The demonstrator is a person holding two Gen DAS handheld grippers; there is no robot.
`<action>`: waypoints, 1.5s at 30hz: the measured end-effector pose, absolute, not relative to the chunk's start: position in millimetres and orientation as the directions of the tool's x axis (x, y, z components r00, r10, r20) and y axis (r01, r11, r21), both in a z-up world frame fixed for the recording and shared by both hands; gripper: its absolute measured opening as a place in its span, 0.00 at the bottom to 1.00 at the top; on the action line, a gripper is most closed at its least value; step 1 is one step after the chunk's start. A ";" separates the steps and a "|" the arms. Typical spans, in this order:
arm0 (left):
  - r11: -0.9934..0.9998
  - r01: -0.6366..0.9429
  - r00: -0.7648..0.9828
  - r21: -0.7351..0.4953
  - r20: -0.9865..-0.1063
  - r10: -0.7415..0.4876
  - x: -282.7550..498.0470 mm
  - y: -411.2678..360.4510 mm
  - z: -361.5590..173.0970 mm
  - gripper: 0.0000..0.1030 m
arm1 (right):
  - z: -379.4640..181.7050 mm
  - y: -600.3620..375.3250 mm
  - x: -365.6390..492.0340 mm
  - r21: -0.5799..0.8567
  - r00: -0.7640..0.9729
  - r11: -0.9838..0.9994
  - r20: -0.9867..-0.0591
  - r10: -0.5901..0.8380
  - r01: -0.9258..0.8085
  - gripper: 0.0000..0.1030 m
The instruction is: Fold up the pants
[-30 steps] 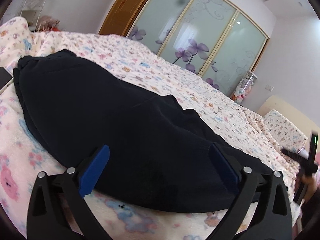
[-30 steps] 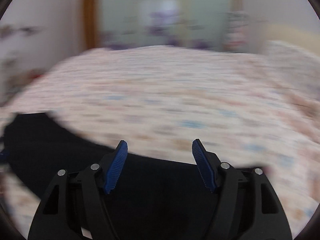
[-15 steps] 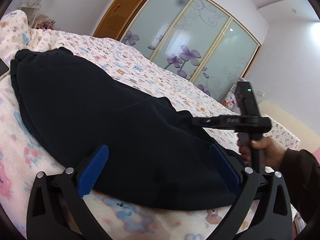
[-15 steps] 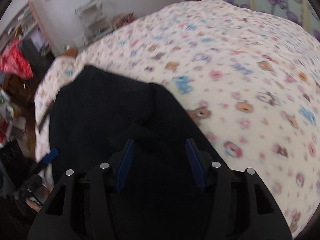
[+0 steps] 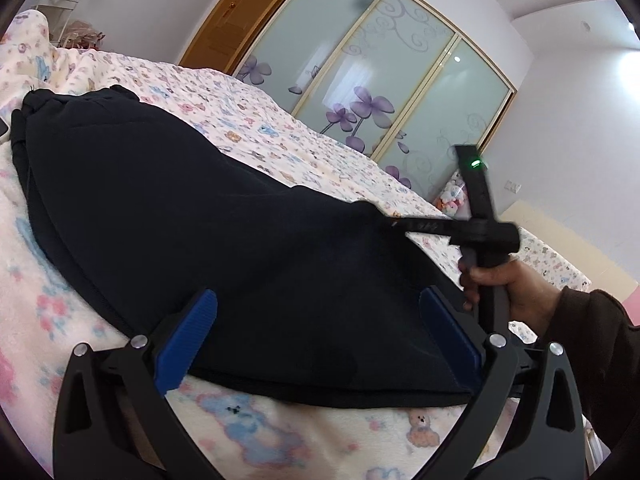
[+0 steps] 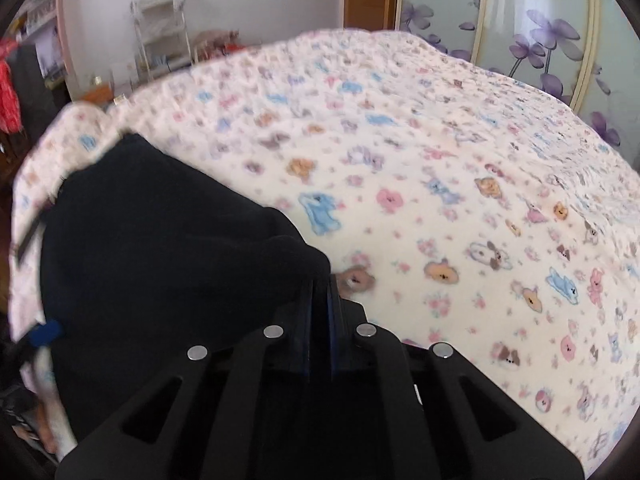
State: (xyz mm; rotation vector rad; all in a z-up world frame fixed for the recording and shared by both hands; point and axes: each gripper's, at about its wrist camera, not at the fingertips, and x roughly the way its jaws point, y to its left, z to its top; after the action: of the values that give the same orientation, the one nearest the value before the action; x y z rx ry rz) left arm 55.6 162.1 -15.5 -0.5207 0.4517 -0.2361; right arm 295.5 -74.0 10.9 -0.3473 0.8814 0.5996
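My left gripper [image 5: 320,336] hovers with its fingers spread wide over the near edge of the dark navy fleece pants [image 5: 192,216], which lie flat along the pastel animal-print bed [image 6: 440,200]. My right gripper [image 6: 320,284] has just been closing and now pinches a far-edge fold; I judge the fold barely begun.

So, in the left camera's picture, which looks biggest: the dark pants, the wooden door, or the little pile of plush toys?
Largest to smallest, as they look in that view:
1. dark pants, close to the camera
2. wooden door, far off, so really larger than it looks
3. plush toys, a small distant cluster
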 end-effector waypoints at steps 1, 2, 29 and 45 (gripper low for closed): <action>0.843 0.103 0.876 -0.527 -0.354 -0.328 55.6 162.1 -15.8 0.98 | 4.9 -71.9 295.0 -0.057 0.486 0.781 -0.811 0.327 -0.622 0.09; 0.843 0.103 0.876 -0.528 -0.353 -0.328 55.6 162.0 -15.8 0.98 | -2.3 -71.7 291.8 -0.071 0.486 0.780 -0.816 0.313 -0.622 0.13; 0.832 0.110 0.875 -0.544 -0.344 -0.340 53.5 165.3 -19.2 0.98 | -2.7 -286.1 225.6 0.268 0.522 0.943 -0.785 0.332 -0.197 0.49; 0.833 0.106 0.874 -0.542 -0.350 -0.339 55.5 162.6 -18.2 0.98 | 33.8 -499.8 38.5 0.427 0.772 0.827 -0.635 -0.013 0.365 0.62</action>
State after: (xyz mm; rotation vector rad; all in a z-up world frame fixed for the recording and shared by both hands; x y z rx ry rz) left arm 55.5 162.6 -18.2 -0.5380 0.4530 -0.2442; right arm 38.5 -499.8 33.8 0.5680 0.6635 -0.2166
